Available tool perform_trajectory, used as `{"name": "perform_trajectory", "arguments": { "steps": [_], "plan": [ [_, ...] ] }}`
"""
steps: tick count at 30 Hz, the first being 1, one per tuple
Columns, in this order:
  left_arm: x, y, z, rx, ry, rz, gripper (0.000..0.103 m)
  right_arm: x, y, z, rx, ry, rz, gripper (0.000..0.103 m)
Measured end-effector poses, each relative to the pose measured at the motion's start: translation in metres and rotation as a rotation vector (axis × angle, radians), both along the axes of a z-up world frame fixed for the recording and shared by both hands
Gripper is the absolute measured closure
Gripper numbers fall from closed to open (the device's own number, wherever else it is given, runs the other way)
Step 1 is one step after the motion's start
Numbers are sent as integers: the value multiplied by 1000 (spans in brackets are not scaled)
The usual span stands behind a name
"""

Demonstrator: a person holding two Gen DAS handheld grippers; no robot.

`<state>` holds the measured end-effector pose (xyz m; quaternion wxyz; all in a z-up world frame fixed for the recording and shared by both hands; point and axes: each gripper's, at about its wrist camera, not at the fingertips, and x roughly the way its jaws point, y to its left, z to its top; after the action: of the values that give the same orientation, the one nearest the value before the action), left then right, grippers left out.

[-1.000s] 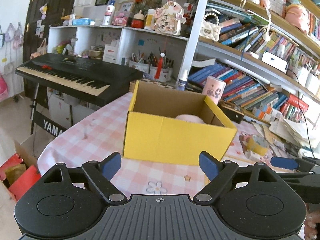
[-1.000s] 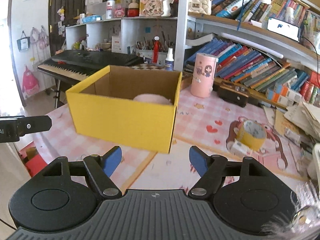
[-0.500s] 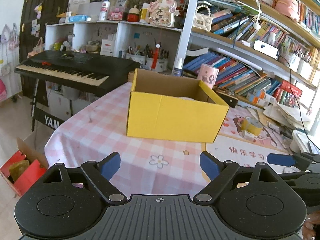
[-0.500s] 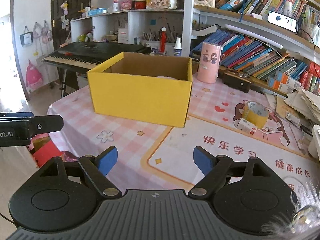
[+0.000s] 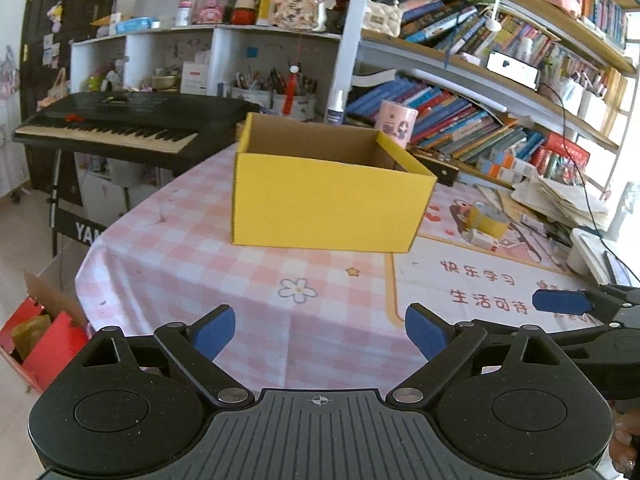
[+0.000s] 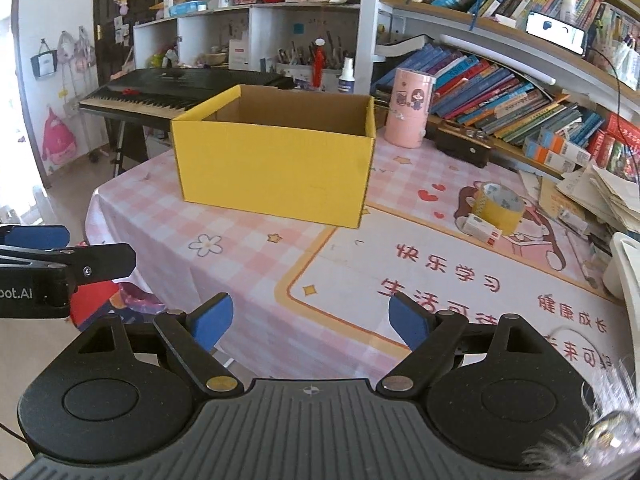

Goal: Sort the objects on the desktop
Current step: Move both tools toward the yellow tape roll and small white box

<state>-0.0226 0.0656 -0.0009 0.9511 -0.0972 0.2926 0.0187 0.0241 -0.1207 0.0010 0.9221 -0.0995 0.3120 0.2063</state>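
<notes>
Left gripper (image 5: 320, 330) is opening wider, nothing between its jaws; right gripper (image 6: 310, 318) gapes empty too. Only the right view shows the pink canister (image 6: 410, 114) whole; the left view half-hides it behind the yellow box (image 5: 328, 200).

Bright daylight from the right, sharp focus, strong fisheye bending at edges.
</notes>
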Motion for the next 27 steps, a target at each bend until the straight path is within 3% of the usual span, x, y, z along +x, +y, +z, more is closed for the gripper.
{"name": "perform_trajectory", "arguments": {
  "steps": [13,27],
  "plan": [
    [29,-39,-4,1,17,-138,9,7,-49,-6,2,26,-149,18],
    [74,-89,-5,-14,30,-211,9,42,-92,-4,-23,43,-195,18]
  ]
}}
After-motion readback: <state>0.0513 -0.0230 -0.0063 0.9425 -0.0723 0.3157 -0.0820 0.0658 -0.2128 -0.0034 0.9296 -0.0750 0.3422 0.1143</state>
